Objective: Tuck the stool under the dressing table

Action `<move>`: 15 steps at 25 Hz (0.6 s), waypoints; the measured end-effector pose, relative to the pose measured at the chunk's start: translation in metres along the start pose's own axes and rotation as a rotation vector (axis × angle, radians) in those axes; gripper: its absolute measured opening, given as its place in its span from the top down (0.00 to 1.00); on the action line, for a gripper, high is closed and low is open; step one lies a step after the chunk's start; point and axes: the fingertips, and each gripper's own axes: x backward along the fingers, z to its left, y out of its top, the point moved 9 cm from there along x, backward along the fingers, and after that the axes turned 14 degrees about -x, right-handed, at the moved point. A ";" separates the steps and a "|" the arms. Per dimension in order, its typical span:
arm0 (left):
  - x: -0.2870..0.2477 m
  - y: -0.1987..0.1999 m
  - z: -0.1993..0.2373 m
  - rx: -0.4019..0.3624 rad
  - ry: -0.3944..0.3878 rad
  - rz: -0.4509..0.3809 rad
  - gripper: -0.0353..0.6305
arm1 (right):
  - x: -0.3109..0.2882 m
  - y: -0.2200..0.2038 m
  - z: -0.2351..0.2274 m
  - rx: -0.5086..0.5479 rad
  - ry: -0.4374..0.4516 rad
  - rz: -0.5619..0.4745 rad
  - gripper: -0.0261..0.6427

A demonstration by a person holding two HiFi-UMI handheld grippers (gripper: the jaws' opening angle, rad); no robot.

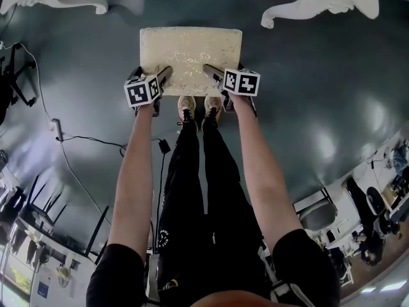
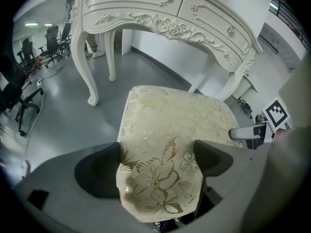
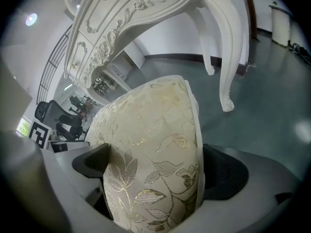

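Note:
The stool [image 1: 190,51] has a cream seat with a gold flower pattern and stands on the grey floor just in front of my feet. My left gripper [image 1: 161,80] is shut on the seat's near left corner [image 2: 158,178]. My right gripper [image 1: 211,74] is shut on the near right corner [image 3: 155,178]. The white carved dressing table [image 2: 165,13] stands beyond the stool; its curved legs [image 1: 300,11] show at the top of the head view, with a gap of floor between it and the stool. The stool's own legs are hidden.
Black cables [image 1: 77,139] trail over the floor at my left. Office chairs [image 2: 48,42] stand far back at the left, and another black chair [image 1: 13,75] is at the left edge. Desks and chairs [image 1: 358,210] crowd the lower right.

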 end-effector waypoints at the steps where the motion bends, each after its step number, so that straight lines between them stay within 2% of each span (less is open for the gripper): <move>1: 0.000 0.003 0.002 0.001 0.016 -0.006 0.19 | -0.002 0.003 0.003 0.004 0.002 -0.007 0.06; 8: -0.009 0.021 0.014 0.008 0.088 -0.073 0.20 | -0.018 0.029 0.020 0.052 0.032 -0.086 0.06; 15: -0.016 0.043 0.035 -0.027 0.133 -0.154 0.21 | -0.032 0.047 0.038 0.052 0.040 -0.178 0.06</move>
